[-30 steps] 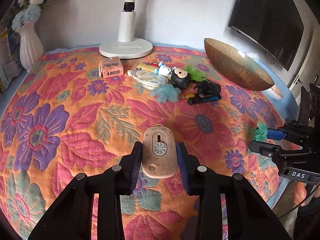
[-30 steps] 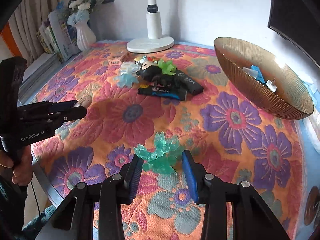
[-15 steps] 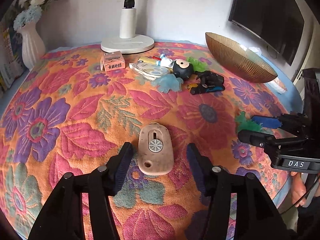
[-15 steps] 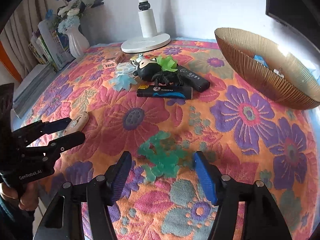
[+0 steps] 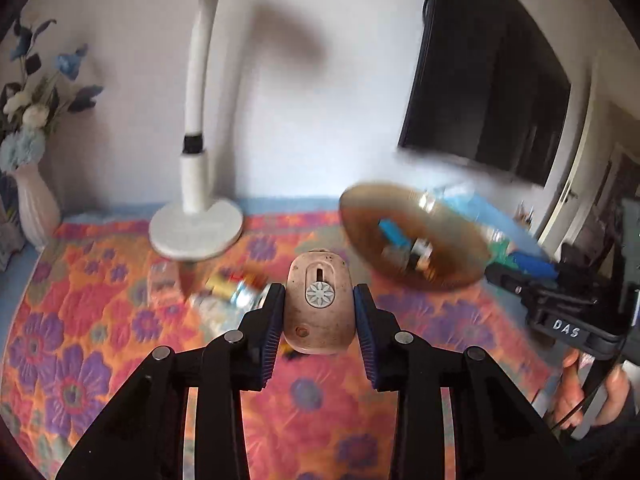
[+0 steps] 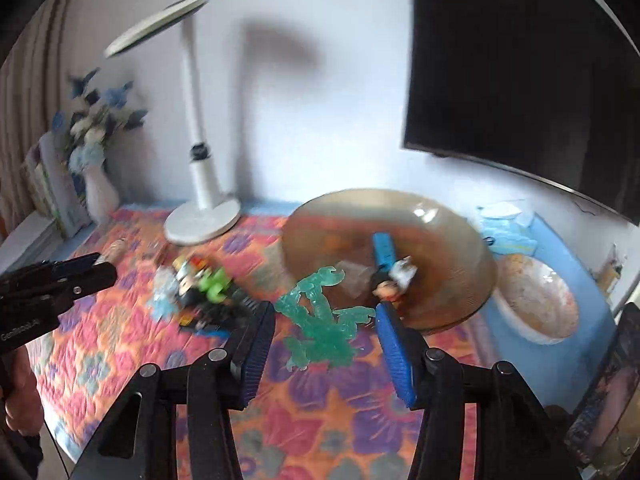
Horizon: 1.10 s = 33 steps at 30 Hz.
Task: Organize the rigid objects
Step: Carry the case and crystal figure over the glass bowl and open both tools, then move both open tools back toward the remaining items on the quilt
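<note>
Both tongs are now carrying loads clear of the desk, where half a second ago each item was lying on the floral cloth between spread jaws. Left gripper is closing, its pads pressing both flanks of the beige oval tag, which is riding level above the cloth. Right gripper is holding the translucent green figure; the figure is spanning the gap between the blue pads, and contact on the left pad is hard to confirm through the blur. Both units are pointing toward the gold bowl at the desk's far right corner, which is already containing a blue piece and other small items. Judged from this, transfer into the bowl is under way; the remaining pile is waiting near the lamp base at the far edge.
</note>
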Tool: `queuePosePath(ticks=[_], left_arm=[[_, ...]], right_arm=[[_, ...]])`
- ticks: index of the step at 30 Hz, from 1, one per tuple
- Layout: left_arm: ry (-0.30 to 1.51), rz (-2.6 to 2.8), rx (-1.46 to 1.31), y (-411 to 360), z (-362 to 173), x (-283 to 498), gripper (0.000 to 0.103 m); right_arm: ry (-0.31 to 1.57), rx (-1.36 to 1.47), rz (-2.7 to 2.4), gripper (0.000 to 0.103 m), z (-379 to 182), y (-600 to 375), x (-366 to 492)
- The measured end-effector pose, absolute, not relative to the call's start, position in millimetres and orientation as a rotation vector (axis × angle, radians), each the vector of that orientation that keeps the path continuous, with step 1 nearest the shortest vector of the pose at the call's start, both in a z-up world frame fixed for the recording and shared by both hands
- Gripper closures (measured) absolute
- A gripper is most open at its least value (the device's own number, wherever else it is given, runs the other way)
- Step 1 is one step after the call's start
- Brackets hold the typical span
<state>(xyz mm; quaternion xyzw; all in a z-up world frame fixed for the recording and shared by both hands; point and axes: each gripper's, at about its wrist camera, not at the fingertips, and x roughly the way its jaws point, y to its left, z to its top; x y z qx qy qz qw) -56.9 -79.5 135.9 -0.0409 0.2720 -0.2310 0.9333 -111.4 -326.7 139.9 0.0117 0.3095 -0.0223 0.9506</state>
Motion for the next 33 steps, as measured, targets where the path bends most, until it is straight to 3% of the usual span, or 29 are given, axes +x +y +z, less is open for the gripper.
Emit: queuePosePath(ticks=[4,12,13,15,17,21,27,29,33], left_arm=[[0.547,-0.517,-0.055,-139,156,-17,0.072],[0.765,-0.591,0.036,-239,95,28,0.071],[0.781,-0.598,0.033,-243,92,30,0.067],[0.803,-0.604,0.022,-244,92,31,0.044],[0.753,-0.587,-0.002,-228,103,25,0.036],[0.645,-0.539,-0.098,-167,137,8,0.022],[0.544,-0.37,-0.152,-76,162,-30,0.019],[0.543,-0.311,-0.16,-50,156,-38,0.015],[0.576,-0.202,-0.209,2,119,-49,0.014]], right_arm=[[0.67,0.153,-0.144,0.052,160,-384,-82],[0.895,0.219,-0.213,0.052,112,-422,-31],[0.894,0.211,-0.227,0.052,110,-422,-29],[0.879,0.203,-0.23,0.049,111,-422,-31],[0.84,0.211,-0.234,0.041,119,-425,-40],[0.727,0.254,-0.219,0.04,143,-430,-65],[0.65,0.292,-0.024,0.037,169,-380,-87],[0.641,0.272,0.065,0.023,168,-348,-92],[0.669,0.21,0.224,0.019,139,-282,-93]])
